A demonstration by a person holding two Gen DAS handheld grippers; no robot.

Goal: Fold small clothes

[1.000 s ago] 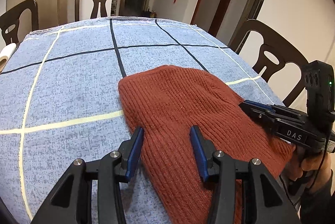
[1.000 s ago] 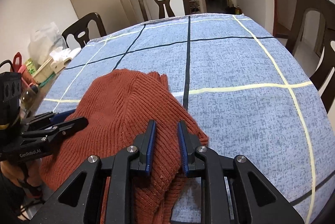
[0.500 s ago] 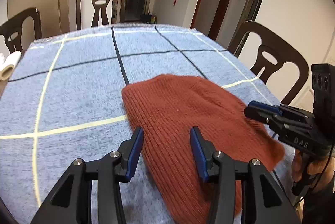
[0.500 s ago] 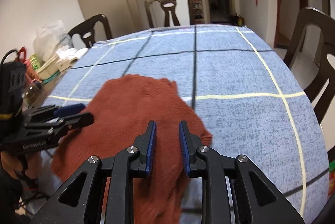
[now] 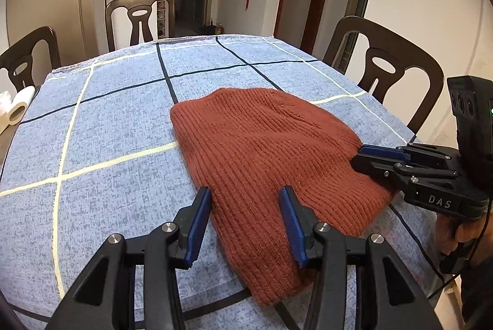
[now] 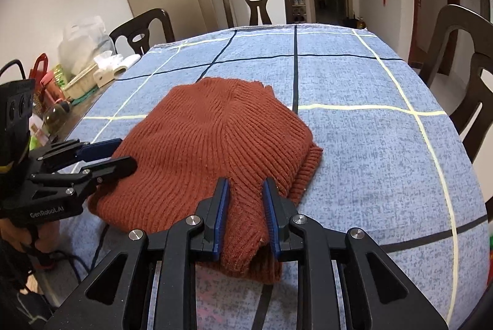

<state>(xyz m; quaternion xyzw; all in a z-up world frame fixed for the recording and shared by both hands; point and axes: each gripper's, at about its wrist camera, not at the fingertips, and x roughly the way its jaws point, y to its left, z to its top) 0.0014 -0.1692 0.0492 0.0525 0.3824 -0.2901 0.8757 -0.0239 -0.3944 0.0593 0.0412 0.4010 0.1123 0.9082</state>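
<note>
A rust-red ribbed knit garment (image 5: 262,151) lies folded on the blue checked tablecloth (image 5: 107,145); it also shows in the right wrist view (image 6: 209,138). My left gripper (image 5: 245,206) is open, its jaws straddling the garment's near edge just above the cloth; it shows in the right wrist view (image 6: 120,154). My right gripper (image 6: 245,200) has its jaws partly apart around a raised fold of the garment's near corner; it shows in the left wrist view (image 5: 366,155) at the garment's right edge.
Dark wooden chairs (image 5: 397,74) stand around the table. A paper roll (image 5: 20,106) lies at the far left edge. Bags, bottles and boxes (image 6: 61,83) crowd the left side beyond the cloth in the right wrist view.
Both grippers have pulled back and up from the garment. The right gripper's jaws have opened wider. The garment has shifted and lies flatter and more spread.
</note>
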